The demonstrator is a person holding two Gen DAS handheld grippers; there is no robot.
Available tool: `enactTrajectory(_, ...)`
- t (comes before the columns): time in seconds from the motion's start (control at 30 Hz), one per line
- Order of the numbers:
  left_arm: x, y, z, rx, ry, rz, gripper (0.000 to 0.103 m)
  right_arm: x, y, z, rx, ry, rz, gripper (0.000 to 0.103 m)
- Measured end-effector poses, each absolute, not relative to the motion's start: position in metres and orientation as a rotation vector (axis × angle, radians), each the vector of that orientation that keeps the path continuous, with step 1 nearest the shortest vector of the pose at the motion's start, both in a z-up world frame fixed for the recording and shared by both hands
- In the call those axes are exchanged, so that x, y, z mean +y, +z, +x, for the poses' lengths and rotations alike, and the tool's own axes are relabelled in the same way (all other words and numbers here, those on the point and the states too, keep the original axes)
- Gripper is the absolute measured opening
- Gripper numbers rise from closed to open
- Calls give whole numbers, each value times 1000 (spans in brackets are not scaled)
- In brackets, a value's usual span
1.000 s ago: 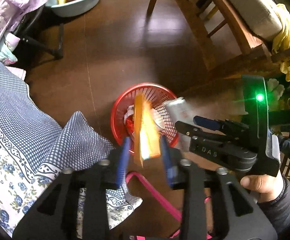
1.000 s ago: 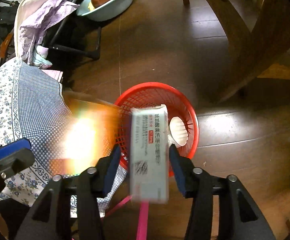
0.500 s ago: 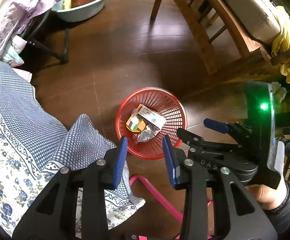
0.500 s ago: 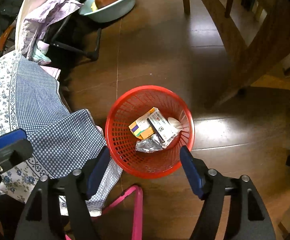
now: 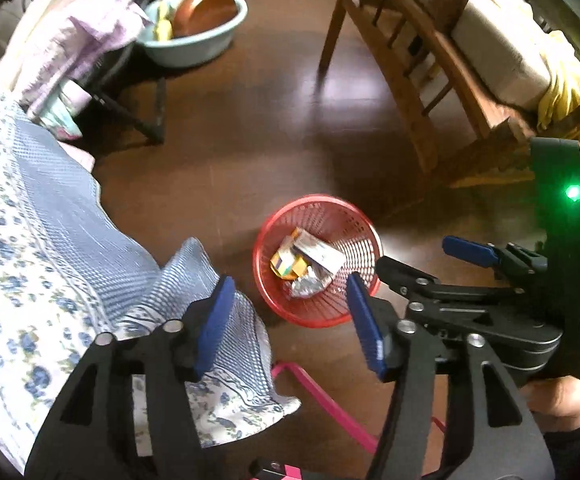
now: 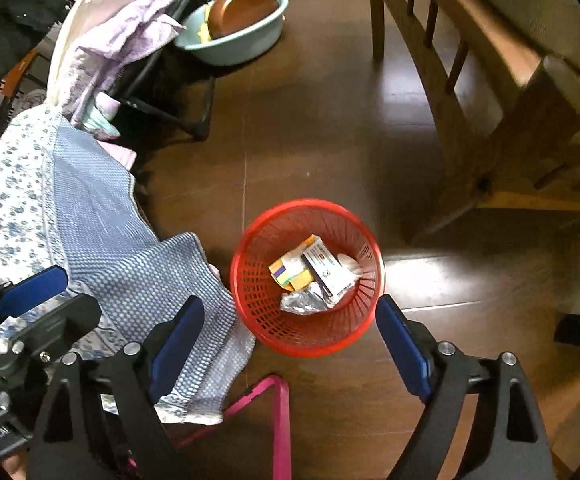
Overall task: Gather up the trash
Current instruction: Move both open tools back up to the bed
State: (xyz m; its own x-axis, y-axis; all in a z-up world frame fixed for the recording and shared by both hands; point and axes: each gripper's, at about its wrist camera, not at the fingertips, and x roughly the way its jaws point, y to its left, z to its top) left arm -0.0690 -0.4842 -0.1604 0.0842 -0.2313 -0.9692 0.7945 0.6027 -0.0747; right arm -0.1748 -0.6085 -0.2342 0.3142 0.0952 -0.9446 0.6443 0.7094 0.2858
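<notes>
While its jaws are opening with nothing between them, the left gripper (image 5: 290,320) is seen spread above the dark wooden floor (image 5: 258,128). Just beyond its fingertips the red basket (image 5: 329,216) is set on the floor, with an orange-and-yellow box (image 5: 286,266), a white box (image 5: 319,252) and crumpled foil (image 5: 305,284) lying inside. The blue checked cloth (image 5: 90,240) is draped at left.

From the right wrist, the right gripper (image 6: 290,344) is shown spread wide, jaws opening and empty, the basket (image 6: 258,300) framed between its fingers. A wooden chair (image 6: 469,80) is seen far right, a teal basin (image 6: 242,40) far left.
</notes>
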Motion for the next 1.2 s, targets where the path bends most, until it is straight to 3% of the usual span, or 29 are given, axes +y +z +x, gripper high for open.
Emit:
enactTrajectory(0.07,-477,-149,-68,1243,-820,527,70,-608,-221,-174,1200,-412,720,87)
enactTrajectory(0.6,-399,-56,-30,1137,-759,273,80,-565,-121,-131,1058,-353,612,91)
enactTrajectory(0.9,-294,-17,14,1036,-591,209,84,-505,-78,-71,1011,-234,520,92)
enactTrajectory(1.2,-194,-14,52,1014,-411,129,85,-421,-61,-18,1012,-104,437,96)
